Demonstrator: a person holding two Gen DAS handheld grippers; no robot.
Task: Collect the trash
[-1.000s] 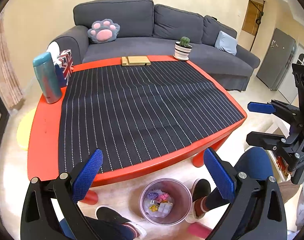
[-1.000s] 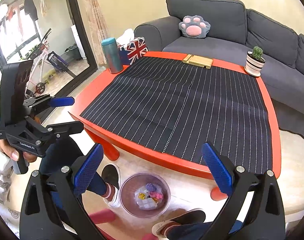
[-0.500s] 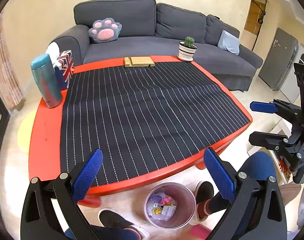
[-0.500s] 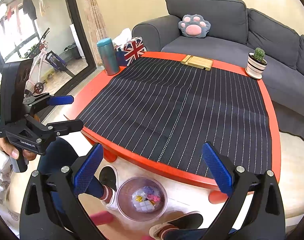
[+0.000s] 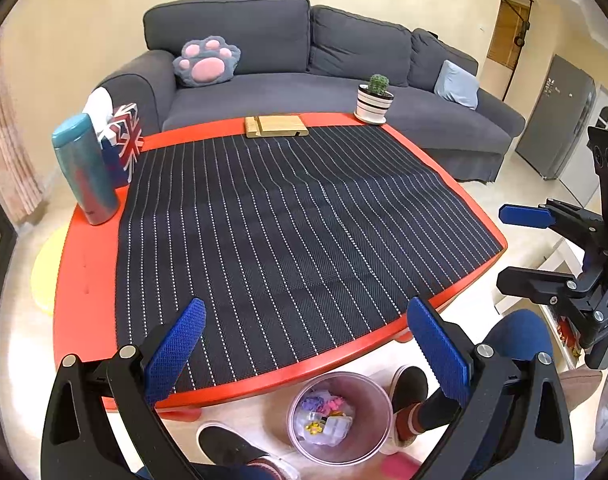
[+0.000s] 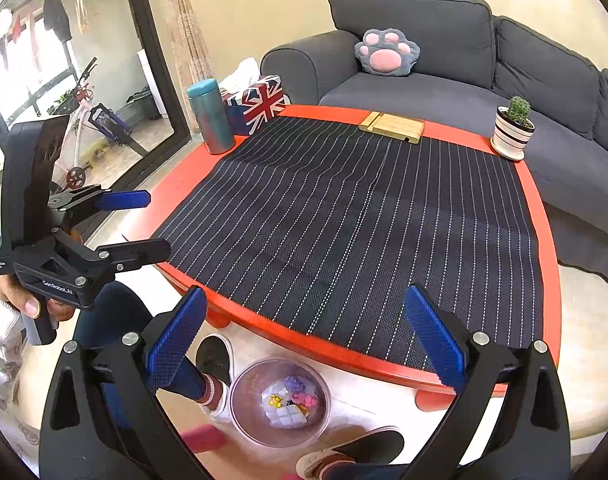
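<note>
A clear round trash bin [image 5: 339, 416] stands on the floor under the near edge of the red table [image 5: 84, 264]; it also shows in the right wrist view [image 6: 280, 400]. It holds small colourful bits of trash [image 5: 323, 416]. My left gripper [image 5: 304, 344] is open and empty above the table's near edge; it also shows in the right wrist view [image 6: 132, 224]. My right gripper [image 6: 304, 340] is open and empty, and appears at the right edge of the left wrist view [image 5: 531, 248]. A black striped mat [image 5: 288, 220] covers the table.
At the table's far side stand a teal bottle [image 5: 84, 168], a Union Jack tissue box [image 5: 124, 144], a wooden phone stand [image 5: 276, 126] and a potted cactus [image 5: 373, 98]. A grey sofa [image 5: 304, 80] lies behind. The person's feet [image 5: 407, 392] flank the bin.
Both grippers have moved a little forward and up over the table's near edge, so the bin sits lower in both views. Both stay open and empty.
</note>
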